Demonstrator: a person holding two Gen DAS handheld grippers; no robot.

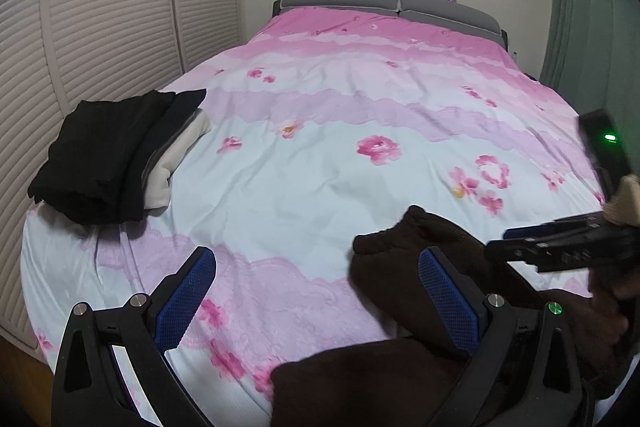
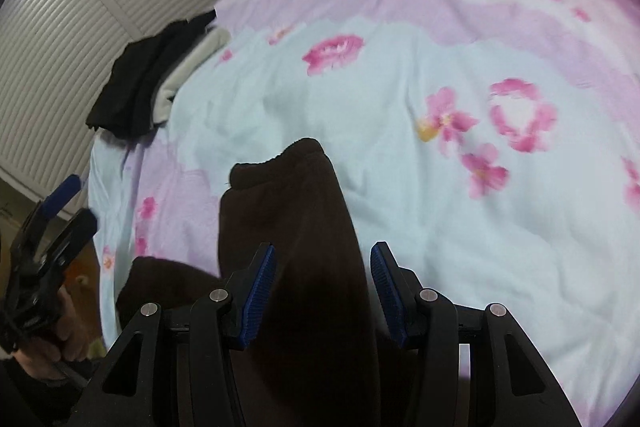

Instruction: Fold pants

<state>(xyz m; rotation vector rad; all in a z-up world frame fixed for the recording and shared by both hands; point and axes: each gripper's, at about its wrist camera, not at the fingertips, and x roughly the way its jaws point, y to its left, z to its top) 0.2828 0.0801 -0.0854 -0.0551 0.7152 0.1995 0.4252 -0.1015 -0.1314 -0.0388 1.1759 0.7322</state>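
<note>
Your pants (image 2: 296, 227) lie on the bed (image 2: 400, 107) under your right gripper (image 2: 323, 291), running away from its fingers with the hem ahead of the tips. The jaws stand part open, 1 pad either side of the dark leg; whether they touch it, I cannot tell. Your left gripper (image 1: 316, 303) is spread wide and holds nothing — the pants sit by its right finger. Lay the leg flat and straight before you fold. The fabric looks thick, fleecy, dark brown; the bed cover is smooth, floral. Beyond the left finger sits a stack (image 1: 112, 155) of folded clothes.
</note>
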